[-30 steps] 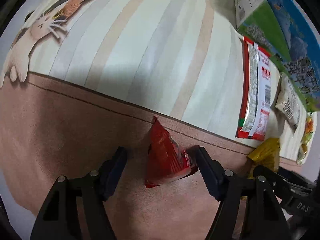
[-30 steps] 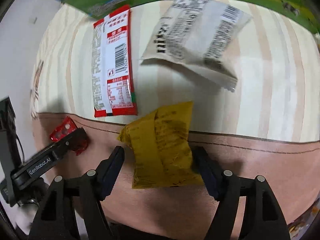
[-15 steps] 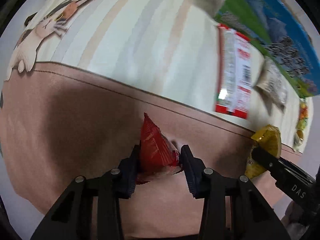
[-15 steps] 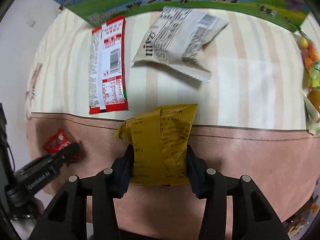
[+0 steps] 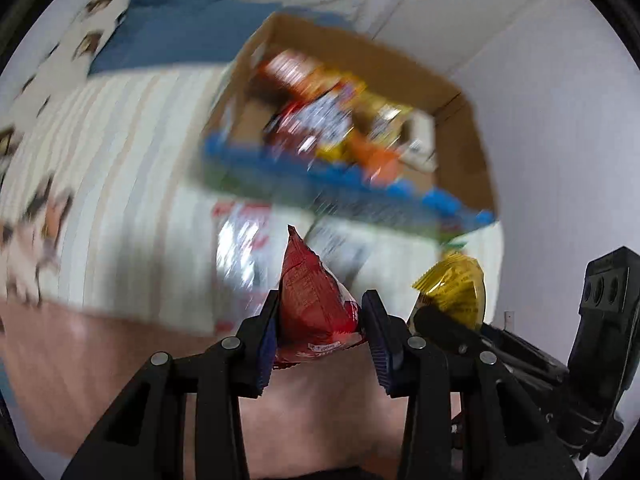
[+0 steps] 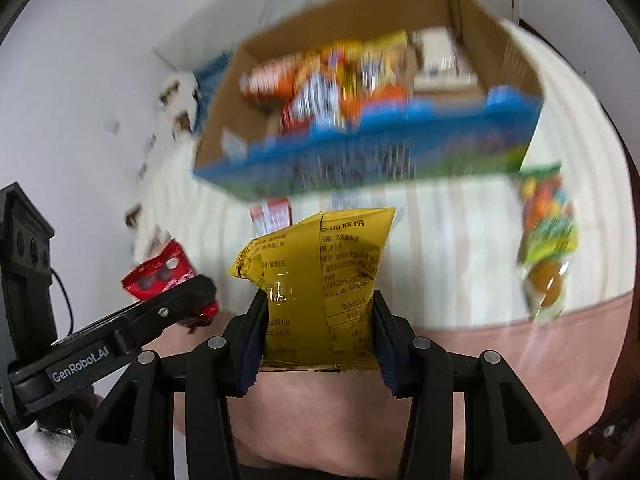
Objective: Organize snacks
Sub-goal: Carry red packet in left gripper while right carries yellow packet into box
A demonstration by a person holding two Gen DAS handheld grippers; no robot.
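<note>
Now left gripper clamps red packet, pointed tip aimed away toward box, long axis along fingers. Right gripper pinches yellow packet upright, lower edge hidden between pads. Box snacks blurred, unreadable. Striped cloth beneath, smeared; candy bag near right edge.

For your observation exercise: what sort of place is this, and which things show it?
Probably a bedroom at home: a striped bedspread printed with cartoon cats, a plain white wall close behind, and an open cardboard box of snacks resting on it.
</note>
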